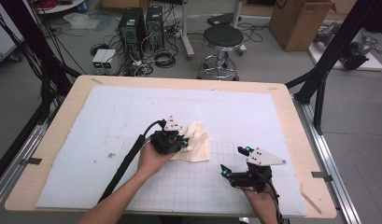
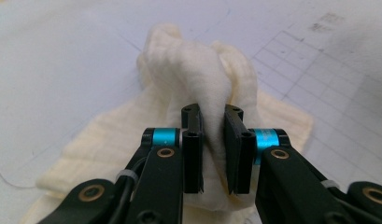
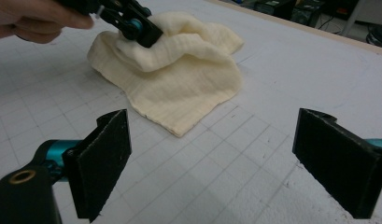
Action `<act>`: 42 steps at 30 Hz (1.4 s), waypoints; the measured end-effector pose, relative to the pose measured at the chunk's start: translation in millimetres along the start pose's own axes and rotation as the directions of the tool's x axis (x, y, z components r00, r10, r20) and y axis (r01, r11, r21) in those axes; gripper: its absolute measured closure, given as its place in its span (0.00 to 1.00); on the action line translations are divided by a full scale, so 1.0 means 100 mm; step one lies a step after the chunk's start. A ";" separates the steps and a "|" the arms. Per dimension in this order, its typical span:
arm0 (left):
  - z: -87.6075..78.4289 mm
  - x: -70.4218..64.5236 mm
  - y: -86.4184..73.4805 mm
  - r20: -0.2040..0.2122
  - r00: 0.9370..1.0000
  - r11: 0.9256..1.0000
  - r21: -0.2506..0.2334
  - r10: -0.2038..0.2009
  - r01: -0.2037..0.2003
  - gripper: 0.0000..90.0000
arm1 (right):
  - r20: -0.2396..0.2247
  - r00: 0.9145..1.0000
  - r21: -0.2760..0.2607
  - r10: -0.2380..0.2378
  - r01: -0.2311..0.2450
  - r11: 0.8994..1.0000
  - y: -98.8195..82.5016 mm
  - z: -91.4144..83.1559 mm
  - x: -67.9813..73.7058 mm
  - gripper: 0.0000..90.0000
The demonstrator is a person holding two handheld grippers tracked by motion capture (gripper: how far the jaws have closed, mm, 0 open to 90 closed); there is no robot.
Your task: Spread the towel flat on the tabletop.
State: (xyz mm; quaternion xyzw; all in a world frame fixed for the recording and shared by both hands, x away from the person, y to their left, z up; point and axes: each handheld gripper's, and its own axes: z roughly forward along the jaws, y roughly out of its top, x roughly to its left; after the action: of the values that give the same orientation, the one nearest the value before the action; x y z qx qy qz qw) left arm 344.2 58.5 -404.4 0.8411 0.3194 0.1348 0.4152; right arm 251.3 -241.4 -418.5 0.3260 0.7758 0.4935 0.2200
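Observation:
A cream cloth [image 1: 198,145] lies crumpled on the white gridded mat [image 1: 114,121], a little in front of the table's middle. My left gripper [image 1: 184,141] comes at it from the left, and a raised fold of the cloth [image 2: 188,60] stands between its pads [image 2: 193,140], which press on it. From the right gripper view the left gripper [image 3: 135,25] bites the top of the cloth [image 3: 179,88], with the hand behind it. My right gripper [image 1: 234,161] rests on the mat to the front right of the cloth, jaws wide apart and nothing between them [image 3: 212,154].
The mat covers most of a wooden table [image 1: 291,116]. Beyond the far edge stand a round stool [image 1: 222,39], computer towers [image 1: 132,28] and loose cables on the floor. A black frame post [image 1: 333,51] rises at the right.

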 end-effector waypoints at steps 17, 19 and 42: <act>-0.37 0.12 0.06 -0.057 0.998 0.990 -0.143 0.004 -0.012 0.46 | -0.028 0.999 0.036 -0.017 0.018 0.999 -0.01 0.04 0.04 0.12; -0.47 0.13 0.03 -0.061 0.998 0.987 -0.161 0.008 -0.018 0.46 | -0.027 0.999 0.038 -0.019 0.020 0.999 -0.01 0.04 0.04 0.12; -0.89 0.50 -0.55 -0.095 0.995 0.981 -0.193 -0.029 0.010 0.53 | -0.039 0.999 0.058 -0.029 0.031 0.998 0.06 0.17 0.09 0.17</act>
State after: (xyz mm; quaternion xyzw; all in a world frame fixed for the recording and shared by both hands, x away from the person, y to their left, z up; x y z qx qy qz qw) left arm 314.6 170.2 -394.7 0.7864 0.3332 0.2017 0.4795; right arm 257.8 -222.5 -420.2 0.3112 0.7988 0.4734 0.2026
